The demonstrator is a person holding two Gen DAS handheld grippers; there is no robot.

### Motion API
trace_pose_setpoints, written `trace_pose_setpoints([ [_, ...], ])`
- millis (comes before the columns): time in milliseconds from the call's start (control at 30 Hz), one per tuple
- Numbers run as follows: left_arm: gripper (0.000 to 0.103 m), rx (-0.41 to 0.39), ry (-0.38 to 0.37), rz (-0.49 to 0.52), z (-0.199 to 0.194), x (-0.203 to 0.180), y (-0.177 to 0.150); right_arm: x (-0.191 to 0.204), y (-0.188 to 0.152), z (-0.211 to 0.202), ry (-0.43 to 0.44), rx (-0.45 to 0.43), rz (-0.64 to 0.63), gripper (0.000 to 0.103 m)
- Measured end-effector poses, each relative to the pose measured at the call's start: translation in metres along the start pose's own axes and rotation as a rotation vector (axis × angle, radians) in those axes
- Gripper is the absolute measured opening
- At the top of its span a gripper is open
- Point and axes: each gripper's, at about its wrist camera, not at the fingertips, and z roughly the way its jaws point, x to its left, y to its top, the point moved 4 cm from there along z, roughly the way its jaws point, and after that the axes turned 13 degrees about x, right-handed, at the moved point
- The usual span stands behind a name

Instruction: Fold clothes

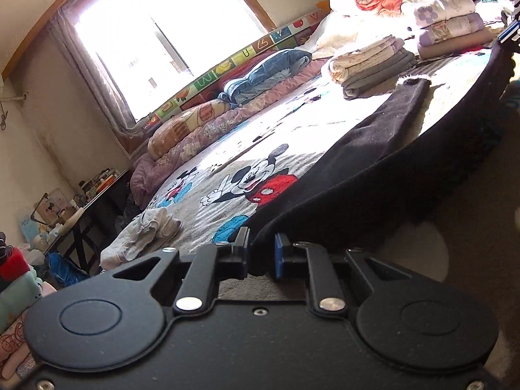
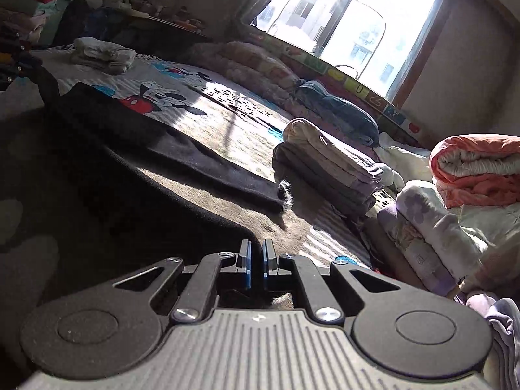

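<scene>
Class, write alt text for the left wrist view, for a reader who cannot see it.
The left claw pinches the edge of a black garment that drapes across a bed with a cartoon-mouse blanket. Behind it sit folded stacks, and a bright window fills the far wall.

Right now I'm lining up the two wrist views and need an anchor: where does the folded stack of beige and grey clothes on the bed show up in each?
Left wrist view: the folded stack of beige and grey clothes sits upper right, beyond the black garment.
Right wrist view: the stack sits right of centre, past the garment's sleeve end.
Shared landmark: the red-shorts cartoon mouse print on the blanket.
</scene>
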Motion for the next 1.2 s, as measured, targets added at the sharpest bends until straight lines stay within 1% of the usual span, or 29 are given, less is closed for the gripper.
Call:
trace_pose_setpoints([
  [67,0.013,0.012,-0.020,-0.023,0.010,0.004,0.007,-0.006,0.016,0.009,-0.024,0.010,-0.055,0.007],
  [133,0.012,0.025,-0.053,-0.051,0.022,0.009,0.012,-0.015,0.035,0.022,-0.010,0.030,-0.082,0.005],
  [233,0.011,0.059,-0.105,-0.084,0.043,0.020,0.016,-0.032,0.059,0.043,0.059,0.068,-0.042,0.005],
  [333,0.011,0.086,-0.174,-0.127,0.063,0.032,0.020,-0.047,0.078,0.063,0.106,0.104,-0.008,0.005],
  [467,0.011,0.110,-0.281,-0.180,0.088,0.049,0.027,-0.058,0.102,0.082,0.137,0.139,-0.009,0.004],
  [533,0.011,0.122,-0.326,-0.224,0.098,0.056,0.024,-0.063,0.113,0.092,0.148,0.159,-0.016,0.001],
  [633,0.010,0.128,-0.375,-0.282,0.107,0.062,0.017,-0.066,0.126,0.105,0.166,0.192,-0.031,0.001],
  [733,0.010,0.136,-0.405,-0.298,0.112,0.065,0.016,-0.067,0.131,0.117,0.197,0.215,-0.035,0.001],
  [800,0.010,0.140,-0.425,-0.313,0.116,0.067,0.015,-0.068,0.131,0.121,0.301,0.225,-0.002,0.002],
  [833,0.010,0.143,-0.439,-0.320,0.118,0.068,0.014,-0.068,0.129,0.124,0.363,0.241,0.018,0.004],
  [867,0.010,0.146,-0.453,-0.327,0.120,0.069,0.013,-0.068,0.126,0.128,0.394,0.260,0.031,0.008],
  [900,0.011,0.145,-0.473,-0.342,0.121,0.071,0.013,-0.068,0.121,0.133,0.381,0.280,0.046,0.022],
  [933,0.012,0.143,-0.493,-0.356,0.123,0.073,0.012,-0.070,0.114,0.141,0.376,0.301,0.088,0.031],
  [1000,0.014,0.141,-0.534,-0.384,0.126,0.077,0.011,-0.079,0.099,0.154,0.411,0.319,0.215,0.034],
  [1033,0.020,0.136,-0.554,-0.392,0.126,0.078,0.010,-0.086,0.087,0.162,0.419,0.315,0.305,0.039],
  [1133,0.028,0.127,-0.612,-0.443,0.127,0.085,0.007,-0.100,0.055,0.181,0.481,0.269,0.546,0.052],
  [1200,0.032,0.125,-0.644,-0.474,0.128,0.088,0.004,-0.103,0.039,0.190,0.511,0.237,0.654,0.057],
])
